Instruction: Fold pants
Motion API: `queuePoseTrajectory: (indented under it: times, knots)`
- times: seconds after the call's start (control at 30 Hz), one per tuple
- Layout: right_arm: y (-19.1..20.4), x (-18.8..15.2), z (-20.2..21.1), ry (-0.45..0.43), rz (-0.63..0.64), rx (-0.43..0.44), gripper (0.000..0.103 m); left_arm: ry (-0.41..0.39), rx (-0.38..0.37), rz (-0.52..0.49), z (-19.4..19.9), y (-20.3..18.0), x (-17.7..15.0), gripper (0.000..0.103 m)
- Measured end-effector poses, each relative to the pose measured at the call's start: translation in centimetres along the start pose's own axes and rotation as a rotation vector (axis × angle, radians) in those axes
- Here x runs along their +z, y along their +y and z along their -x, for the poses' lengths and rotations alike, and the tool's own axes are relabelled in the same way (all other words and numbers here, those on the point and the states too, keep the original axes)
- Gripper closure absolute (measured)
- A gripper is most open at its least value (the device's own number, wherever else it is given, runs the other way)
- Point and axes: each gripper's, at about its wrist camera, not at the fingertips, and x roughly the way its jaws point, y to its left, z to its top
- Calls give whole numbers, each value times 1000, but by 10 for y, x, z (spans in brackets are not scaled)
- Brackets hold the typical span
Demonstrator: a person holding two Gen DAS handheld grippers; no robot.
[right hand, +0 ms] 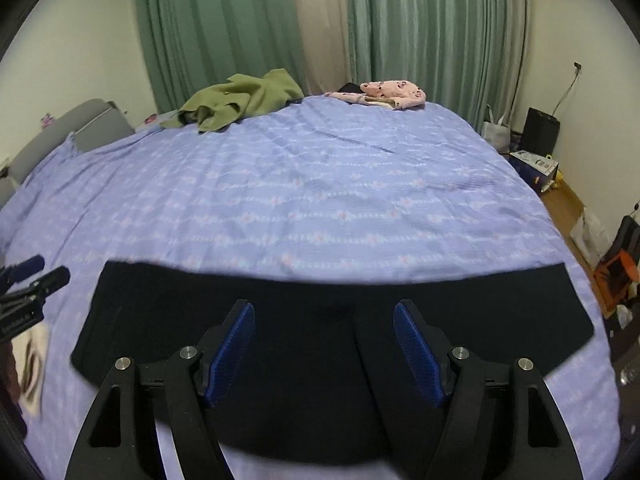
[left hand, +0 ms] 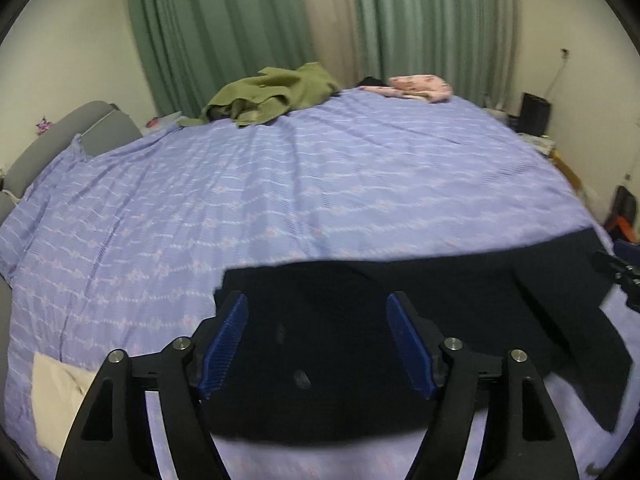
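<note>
No legible text, label or number on anything in view.

Pants (right hand: 328, 344) lie across the bed's (right hand: 320, 200) near edge — two garments (right hand: 244, 100) at the far edge.

a lilac patterned bedsheet (right hand: 320, 184) covers the bed. at its far edge lie a green garment (right hand: 240, 100) and a pink garment (right hand: 394, 94), before green curtains (right hand: 224, 24).
</note>
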Motion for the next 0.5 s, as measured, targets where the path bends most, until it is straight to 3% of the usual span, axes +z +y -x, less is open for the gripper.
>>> queuePoseTrajectory:
  times: [0.3,0.37,0.5]
  knots:
    - [-28,-75,132,39,-37,-32,30,-14,-55,-138,124,-69,-56,15]
    - [-41,-90,151,47,-41,-20,30,-5,-75,-138,140,-85,-65,13]
    - [-70,-120,175,83,-4,-7,30,17,-42,-96,168,-127,-87,12]
